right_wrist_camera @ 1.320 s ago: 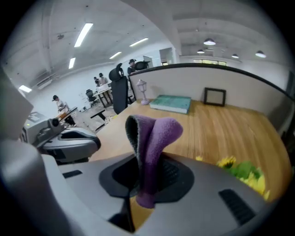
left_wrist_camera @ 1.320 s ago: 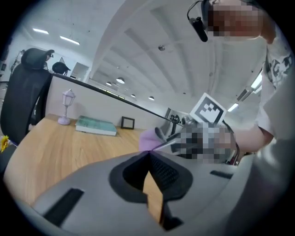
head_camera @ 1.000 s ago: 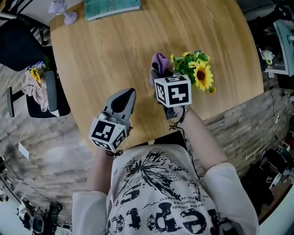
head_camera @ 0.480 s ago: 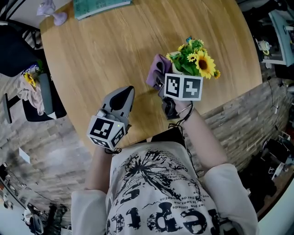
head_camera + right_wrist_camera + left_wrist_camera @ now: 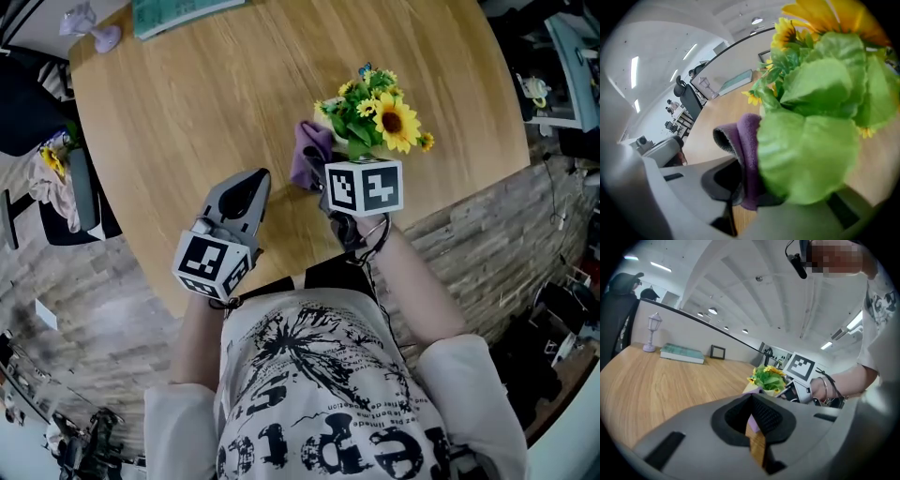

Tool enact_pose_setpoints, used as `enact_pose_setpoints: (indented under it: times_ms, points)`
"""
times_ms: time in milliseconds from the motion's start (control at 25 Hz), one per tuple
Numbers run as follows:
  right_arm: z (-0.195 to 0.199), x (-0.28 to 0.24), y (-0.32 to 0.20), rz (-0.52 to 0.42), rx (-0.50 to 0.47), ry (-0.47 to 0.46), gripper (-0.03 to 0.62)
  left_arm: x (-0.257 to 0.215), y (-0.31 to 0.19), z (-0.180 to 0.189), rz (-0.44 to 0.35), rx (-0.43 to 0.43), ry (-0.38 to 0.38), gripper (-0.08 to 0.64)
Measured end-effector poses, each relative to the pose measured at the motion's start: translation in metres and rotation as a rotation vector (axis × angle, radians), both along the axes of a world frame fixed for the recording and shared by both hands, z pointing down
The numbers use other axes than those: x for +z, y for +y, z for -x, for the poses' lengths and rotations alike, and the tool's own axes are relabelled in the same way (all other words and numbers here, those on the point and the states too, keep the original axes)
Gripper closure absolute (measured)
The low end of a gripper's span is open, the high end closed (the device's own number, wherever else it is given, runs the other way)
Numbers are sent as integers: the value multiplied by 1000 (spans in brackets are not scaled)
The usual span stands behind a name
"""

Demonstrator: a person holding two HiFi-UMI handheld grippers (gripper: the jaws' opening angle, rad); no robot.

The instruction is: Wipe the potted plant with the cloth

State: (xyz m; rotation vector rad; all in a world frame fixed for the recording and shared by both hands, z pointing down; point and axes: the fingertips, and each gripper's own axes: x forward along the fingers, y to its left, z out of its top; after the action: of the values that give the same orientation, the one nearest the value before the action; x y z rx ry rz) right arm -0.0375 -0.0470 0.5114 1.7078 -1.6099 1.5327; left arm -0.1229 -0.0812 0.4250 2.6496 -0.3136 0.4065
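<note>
Purple cloth (image 5: 743, 140) clamped in right gripper (image 5: 745, 187) seemingly wiping potted plant (image 5: 375, 112) leaves (left gripper (image 5: 246, 192) closed, empty, eight o'clock of it); next, sweep gently.

Cloth carried round the plant
The right gripper (image 5: 324, 174) has rolled and swung from beside the sunflower plant (image 5: 375, 108) to its near side, purple cloth (image 5: 307, 155) trailing left.

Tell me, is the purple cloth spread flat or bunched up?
Bunched up: the cloth sits folded, pinched in the right tool beside the plant.
</note>
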Motion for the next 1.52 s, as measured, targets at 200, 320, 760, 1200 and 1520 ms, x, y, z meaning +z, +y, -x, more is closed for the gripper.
enact_pose_setpoints:
  times_ms: [200, 320, 760, 1200, 1520]
  points:
    - [-4, 4, 17, 18, -97, 16, 514, -4, 11, -13, -38, -10, 8, 557]
    - [-10, 4, 29, 25, -133, 24, 512, -2, 23, -22, -57, 13, -6, 557]
    - [-40, -2, 87, 81, -261, 70, 514, 16, 45, -61, -53, 40, -71, 557]
    - [-142, -9, 121, 112, -131, 297, 514, 25, 52, -118, -90, 144, -25, 313]
    - [-187, -16, 126, 96, 34, 327, 514, 40, 37, -157, -179, 276, -9, 1]
